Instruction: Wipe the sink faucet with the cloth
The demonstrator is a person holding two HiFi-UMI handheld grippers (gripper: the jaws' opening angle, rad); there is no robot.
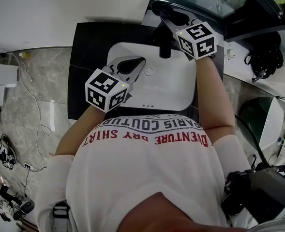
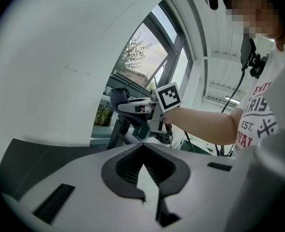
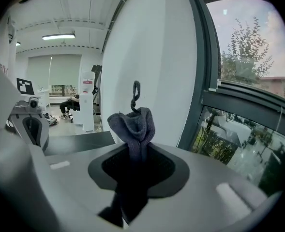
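Dark countertop (image 1: 84, 71) carries a white sink (image 1: 176, 88), black faucet (image 1: 165, 45) at 12 o'clock. Right gripper (image 1: 167, 14) pinches the bunched grey cloth (image 3: 132, 123), seemingly just past the faucet; left gripper (image 1: 131, 66) is closed and empty. Rubbing could tug the narrowly pinched cloth free.

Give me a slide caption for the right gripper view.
Right gripper shut on a bunched grey cloth, window at right.

head cam: steeply down over white ceramic sink basin (image 1: 171, 86) | left gripper cam: sideways, catches right gripper (image 2: 120, 103) | right gripper cam: catches left gripper (image 3: 33, 129) back
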